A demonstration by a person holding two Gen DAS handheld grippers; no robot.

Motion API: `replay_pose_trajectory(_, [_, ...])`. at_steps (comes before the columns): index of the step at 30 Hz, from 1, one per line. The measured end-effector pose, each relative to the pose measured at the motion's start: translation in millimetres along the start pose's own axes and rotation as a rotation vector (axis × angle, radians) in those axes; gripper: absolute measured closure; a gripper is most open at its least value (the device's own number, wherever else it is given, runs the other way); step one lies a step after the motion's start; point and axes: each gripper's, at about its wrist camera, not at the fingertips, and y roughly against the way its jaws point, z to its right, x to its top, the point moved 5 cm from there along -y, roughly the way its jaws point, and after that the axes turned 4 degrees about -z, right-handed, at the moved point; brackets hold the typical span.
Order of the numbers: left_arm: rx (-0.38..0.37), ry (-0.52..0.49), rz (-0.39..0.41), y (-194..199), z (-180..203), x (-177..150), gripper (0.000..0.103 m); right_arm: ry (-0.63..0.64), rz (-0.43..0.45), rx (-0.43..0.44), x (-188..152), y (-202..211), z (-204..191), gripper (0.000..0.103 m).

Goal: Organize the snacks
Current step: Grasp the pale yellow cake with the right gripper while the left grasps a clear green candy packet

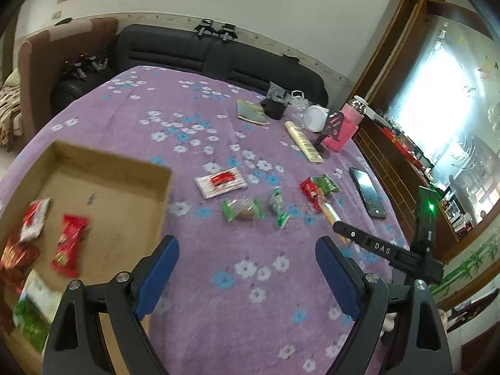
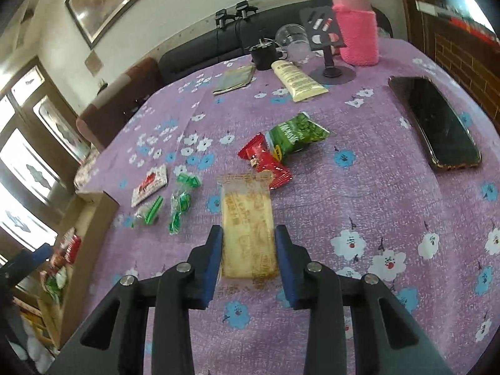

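Mid-sort: right tool clamped on yellow wafer pack, left tool wide open, empty. Next: carry to cardboard box, release inside.

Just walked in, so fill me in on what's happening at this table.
A person is sorting snacks with two handheld grippers. The right gripper has its fingers closed on a yellow wafer packet above the purple flowered cloth. The left gripper is open and empty beside the cardboard box, which already holds several packets. More wrapped snacks are still on the cloth.
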Motion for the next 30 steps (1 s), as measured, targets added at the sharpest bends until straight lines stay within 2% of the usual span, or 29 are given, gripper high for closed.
replay_pose_trajectory(5, [-0.002, -0.125, -0.013, -33, 34, 24, 0.012, -0.07, -0.041, 0.032, 0, -11, 17, 0.071])
replay_pose_trajectory(8, [-0.003, -0.195, -0.064, -67, 58, 31, 0.017, -0.106, -0.051, 0.053, 0, -13, 24, 0.071])
replay_pose_trajectory(14, [0.071, -0.289, -0.144, -130, 79, 36, 0.025, -0.107, -0.036, 0.051, 2, -10, 25, 0.071])
replay_pose_trajectory(17, [0.115, -0.349, -0.171, -148, 81, 33, 0.035, -0.105, -0.038, 0.052, 2, -10, 25, 0.071])
replay_pose_trajectory(18, [0.122, -0.36, -0.182, -152, 81, 32, 0.044, -0.104, -0.039, 0.052, 2, -10, 25, 0.071])
replay_pose_trajectory(19, [0.123, -0.371, -0.202, -158, 81, 30, 0.057, -0.102, -0.04, 0.052, 2, -11, 24, 0.071])
replay_pose_trajectory(20, [0.126, -0.377, -0.222, -164, 80, 28, 0.062, -0.099, -0.041, 0.054, 2, -11, 24, 0.071])
replay_pose_trajectory(22, [0.131, -0.386, -0.243, -171, 78, 24, 0.08, -0.092, -0.042, 0.055, 2, -11, 22, 0.071])
replay_pose_trajectory(26, [0.119, -0.396, -0.254, -171, 76, 16, 0.089, -0.082, -0.044, 0.047, 1, -13, 20, 0.071])
replay_pose_trajectory(30, [0.098, -0.387, -0.239, -160, 79, 16, 0.092, -0.076, -0.036, 0.05, 1, -11, 19, 0.071])
